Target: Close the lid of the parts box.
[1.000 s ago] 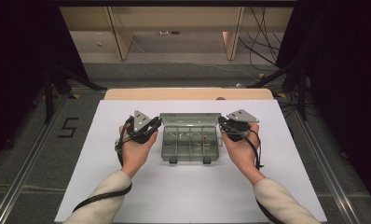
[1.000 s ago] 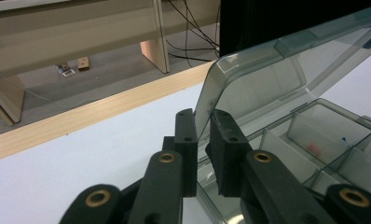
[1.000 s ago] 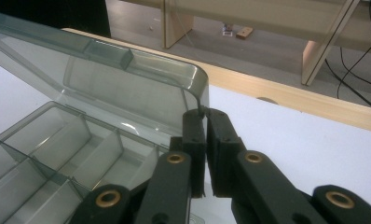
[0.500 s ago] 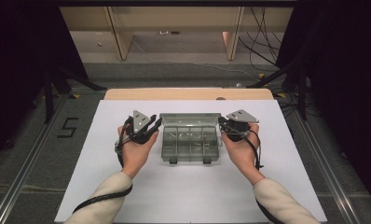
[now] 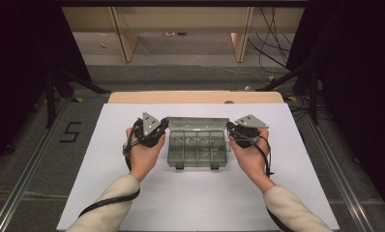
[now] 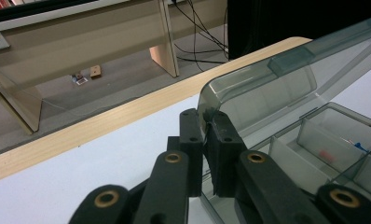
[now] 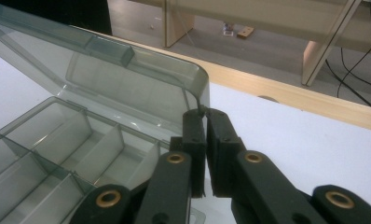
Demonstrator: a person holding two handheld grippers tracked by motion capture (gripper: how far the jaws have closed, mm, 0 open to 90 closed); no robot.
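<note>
A clear grey compartment box (image 5: 196,154) sits mid-table with its lid (image 5: 198,123) standing open at the back. My left gripper (image 5: 162,127) is at the lid's left edge. In the left gripper view its jaws have just been closing, and this gripper (image 6: 206,122) now pinches the lid's (image 6: 263,88) rim. My right gripper (image 5: 229,129) is at the lid's right edge. In the right gripper view it (image 7: 204,116) is shut on the lid's (image 7: 127,79) corner rim. Small red and blue bits (image 6: 328,156) lie in one compartment.
The box rests on a white sheet (image 5: 195,193) that covers the table, and a wooden table edge (image 5: 195,96) shows behind it. Beyond are wooden furniture legs (image 5: 123,38) and floor cables (image 5: 273,34). A "5" (image 5: 70,131) is marked on the floor to the left.
The left gripper has shifted very slightly at the lid's left edge. The box, the lid and the right hand stand as before.
</note>
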